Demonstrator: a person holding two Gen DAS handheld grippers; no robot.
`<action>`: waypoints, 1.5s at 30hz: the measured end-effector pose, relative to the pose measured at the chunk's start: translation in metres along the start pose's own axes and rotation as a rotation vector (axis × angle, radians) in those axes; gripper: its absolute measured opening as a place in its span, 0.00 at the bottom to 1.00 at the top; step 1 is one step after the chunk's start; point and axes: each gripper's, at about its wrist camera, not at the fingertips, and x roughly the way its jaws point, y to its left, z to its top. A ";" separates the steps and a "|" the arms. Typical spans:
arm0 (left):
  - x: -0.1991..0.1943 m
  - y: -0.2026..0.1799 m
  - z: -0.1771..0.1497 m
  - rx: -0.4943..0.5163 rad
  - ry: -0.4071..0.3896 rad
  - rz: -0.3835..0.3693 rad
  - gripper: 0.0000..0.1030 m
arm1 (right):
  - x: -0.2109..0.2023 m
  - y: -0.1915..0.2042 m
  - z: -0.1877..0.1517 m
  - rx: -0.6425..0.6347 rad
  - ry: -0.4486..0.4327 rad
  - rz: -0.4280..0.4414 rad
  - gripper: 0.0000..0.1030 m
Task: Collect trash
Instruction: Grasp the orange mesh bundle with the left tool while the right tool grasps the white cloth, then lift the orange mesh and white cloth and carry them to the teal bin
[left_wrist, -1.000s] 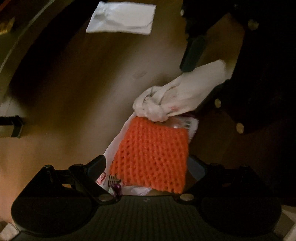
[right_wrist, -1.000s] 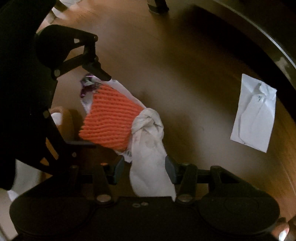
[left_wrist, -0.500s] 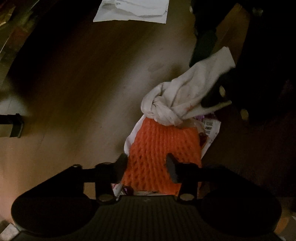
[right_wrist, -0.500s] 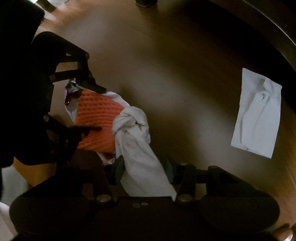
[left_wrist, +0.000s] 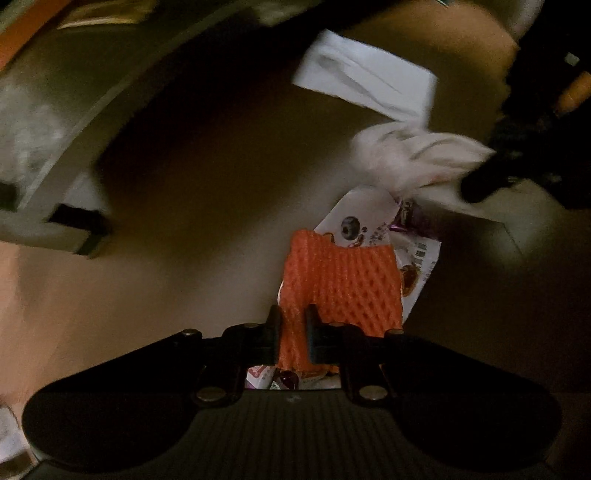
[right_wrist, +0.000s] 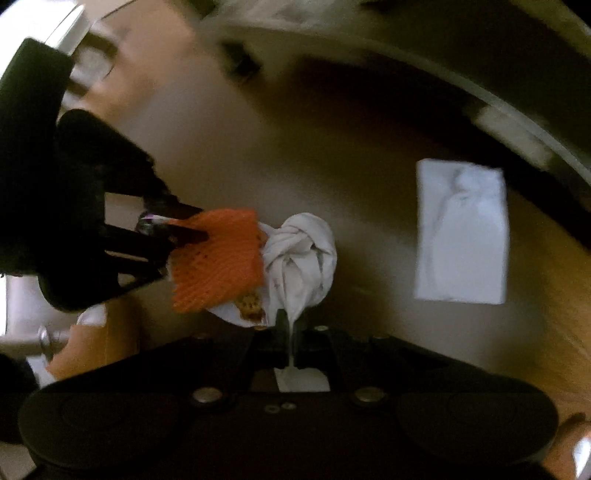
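Observation:
My left gripper (left_wrist: 292, 325) is shut on an orange foam fruit net (left_wrist: 343, 284) and holds it above the floor together with a printed snack wrapper (left_wrist: 373, 225) behind it. My right gripper (right_wrist: 291, 332) is shut on the tail of a knotted white cloth (right_wrist: 299, 254). The cloth also shows in the left wrist view (left_wrist: 417, 158), up and right of the net. In the right wrist view the left gripper (right_wrist: 184, 225) holds the net (right_wrist: 218, 258) beside the cloth's knot. Both views are blurred.
A flat white paper (right_wrist: 461, 232) lies on the brown wooden floor (right_wrist: 351, 155) to the right; it also shows in the left wrist view (left_wrist: 365, 77). A curved metal furniture base (left_wrist: 70, 107) runs along the far edge (right_wrist: 517, 122).
Both grippers have closed: the left on the orange net, the right on the white cloth. Both have lifted their loads off the floor, and the views have swung.

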 end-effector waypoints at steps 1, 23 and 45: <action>-0.003 0.007 0.003 -0.033 -0.001 -0.005 0.12 | -0.006 -0.003 0.002 0.009 -0.013 -0.008 0.02; -0.022 0.015 0.019 -0.177 -0.086 -0.108 0.65 | -0.039 -0.026 0.011 0.111 -0.072 0.000 0.02; 0.041 0.025 0.023 -0.301 0.090 -0.178 0.11 | -0.023 -0.039 0.003 0.162 -0.035 -0.002 0.02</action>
